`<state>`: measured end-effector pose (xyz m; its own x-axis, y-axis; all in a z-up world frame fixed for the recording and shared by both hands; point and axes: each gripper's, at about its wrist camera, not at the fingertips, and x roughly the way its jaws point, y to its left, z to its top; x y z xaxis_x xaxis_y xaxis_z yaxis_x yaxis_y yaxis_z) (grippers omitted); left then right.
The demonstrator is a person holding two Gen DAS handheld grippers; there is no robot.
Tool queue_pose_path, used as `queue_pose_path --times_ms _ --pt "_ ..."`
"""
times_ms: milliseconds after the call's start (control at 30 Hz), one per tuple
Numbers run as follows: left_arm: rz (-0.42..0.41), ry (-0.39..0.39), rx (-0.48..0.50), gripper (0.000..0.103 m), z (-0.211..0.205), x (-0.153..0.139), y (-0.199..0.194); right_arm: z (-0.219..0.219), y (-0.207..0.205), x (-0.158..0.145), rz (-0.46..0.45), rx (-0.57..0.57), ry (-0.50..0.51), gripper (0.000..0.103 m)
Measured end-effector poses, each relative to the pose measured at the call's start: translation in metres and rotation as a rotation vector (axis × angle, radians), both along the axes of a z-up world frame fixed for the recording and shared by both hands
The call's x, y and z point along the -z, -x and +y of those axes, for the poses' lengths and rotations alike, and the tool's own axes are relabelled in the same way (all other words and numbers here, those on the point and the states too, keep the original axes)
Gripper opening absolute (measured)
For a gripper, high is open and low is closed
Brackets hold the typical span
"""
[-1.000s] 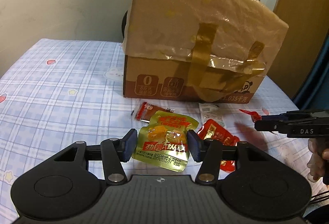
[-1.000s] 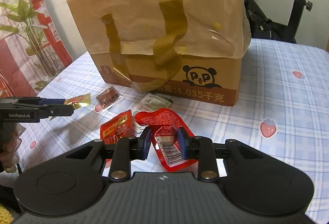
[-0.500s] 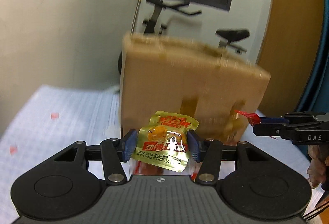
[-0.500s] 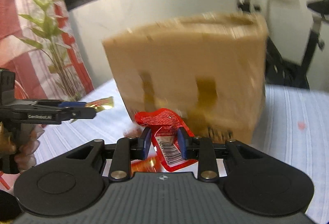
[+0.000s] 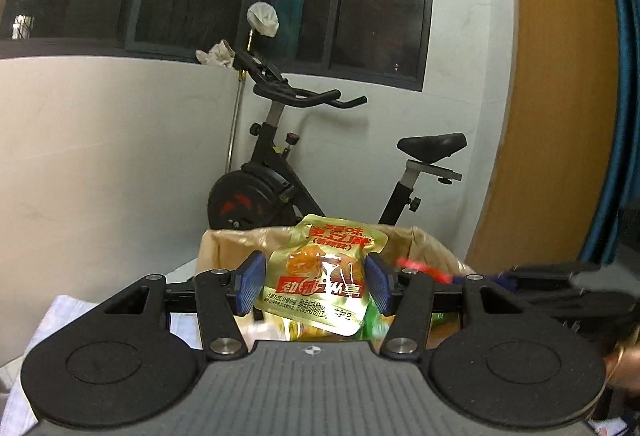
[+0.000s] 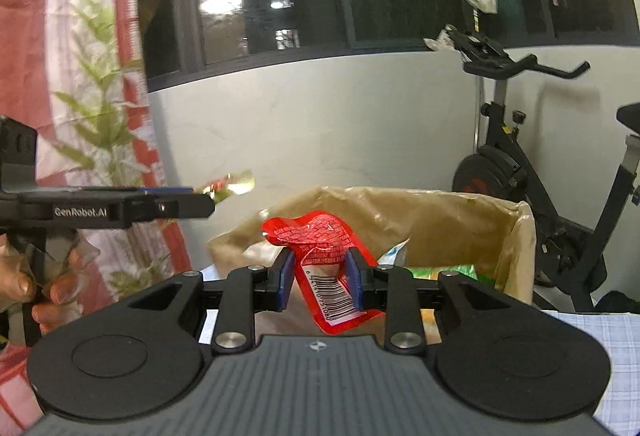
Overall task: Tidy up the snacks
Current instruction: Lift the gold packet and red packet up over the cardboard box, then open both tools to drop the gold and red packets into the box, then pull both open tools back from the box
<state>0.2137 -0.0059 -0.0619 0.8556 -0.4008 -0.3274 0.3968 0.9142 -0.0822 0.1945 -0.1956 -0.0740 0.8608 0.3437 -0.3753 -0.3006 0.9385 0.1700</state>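
My left gripper [image 5: 316, 286] is shut on a gold snack packet [image 5: 320, 276] and holds it above the near rim of the open cardboard box [image 5: 224, 248]. My right gripper [image 6: 320, 278] is shut on a red snack packet [image 6: 320, 256] with a barcode, held above the same box [image 6: 440, 220]. The box is lined with brown plastic and holds green and other packets. The left gripper shows side-on in the right wrist view [image 6: 200, 202], with the gold packet [image 6: 232, 184] at its tip. The right gripper shows blurred in the left wrist view [image 5: 460, 276].
An exercise bike [image 5: 280, 172] stands behind the box against a white wall. Dark windows are above. The checked tablecloth [image 6: 600, 336] shows at the lower right. A plant and red-patterned curtain [image 6: 100, 136] are at the left.
Both grippers rose from the table with their packets, up to the level of the open box top. The snacks left on the table are out of view.
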Motion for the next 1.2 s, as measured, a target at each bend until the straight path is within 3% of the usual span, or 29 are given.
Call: queue_pose_path --times_ms 233,367,500,533,967,1200 --pt "0.08 -0.022 -0.027 0.059 -0.018 0.011 -0.06 -0.012 -0.051 0.016 0.085 0.052 -0.056 0.03" --pt "0.128 -0.042 -0.052 0.068 -0.019 0.02 -0.079 -0.014 -0.065 0.021 0.102 0.084 -0.052 0.033" --pt "0.163 -0.044 -0.073 0.069 -0.012 0.026 -0.085 -0.014 -0.066 0.022 0.112 0.112 -0.016 0.054" --pt "0.167 -0.035 -0.073 0.069 -0.008 0.027 -0.085 -0.013 -0.063 0.021 0.105 0.113 -0.011 0.055" --pt "0.206 0.012 -0.084 0.069 0.05 0.024 -0.019 -0.012 0.007 0.009 0.053 0.117 -0.018 0.055" --pt "0.222 -0.014 -0.091 0.069 0.073 0.045 0.018 0.002 0.041 0.022 0.07 0.103 -0.003 0.055"
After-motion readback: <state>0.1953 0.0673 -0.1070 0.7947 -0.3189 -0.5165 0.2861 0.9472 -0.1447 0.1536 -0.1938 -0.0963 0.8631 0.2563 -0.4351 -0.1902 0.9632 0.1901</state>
